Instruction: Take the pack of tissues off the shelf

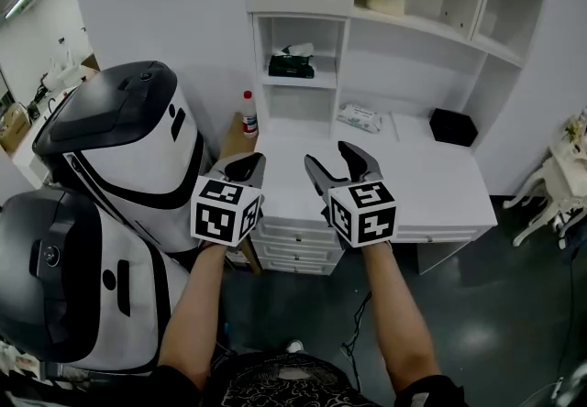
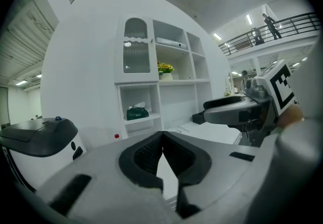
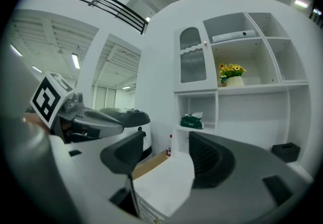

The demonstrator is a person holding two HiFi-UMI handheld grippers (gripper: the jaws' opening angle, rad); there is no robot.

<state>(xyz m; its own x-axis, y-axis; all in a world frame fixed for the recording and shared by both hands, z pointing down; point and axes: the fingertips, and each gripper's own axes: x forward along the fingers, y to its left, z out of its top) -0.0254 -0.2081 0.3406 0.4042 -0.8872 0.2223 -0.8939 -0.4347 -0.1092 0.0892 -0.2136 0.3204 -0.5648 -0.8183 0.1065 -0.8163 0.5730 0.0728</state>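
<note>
Tissue pack (image 1: 292,61) sits in open cubby of the shelf (image 1: 303,82), left side of unit, above the tabletop (image 1: 431,178). It's green w/ a white sheet poking up. Both claws are well short of it, held abt level and aimed at the unit, which reads as approach.

Right claw (image 1: 332,158) is spread wide, nothing btwn jaws, prob the grabber. Left claw (image 1: 246,165) has tips pressed together, empty, prob idle.

Hard to tell:
- Pack is tiny in all views, so soft pack vs box is unclear.
- 2nd whitish packet (image 1: 359,117) lies on the tabletop, label unreadable.
- Left claw is partly behind its marker cube (image 1: 226,210) in head view.
</note>
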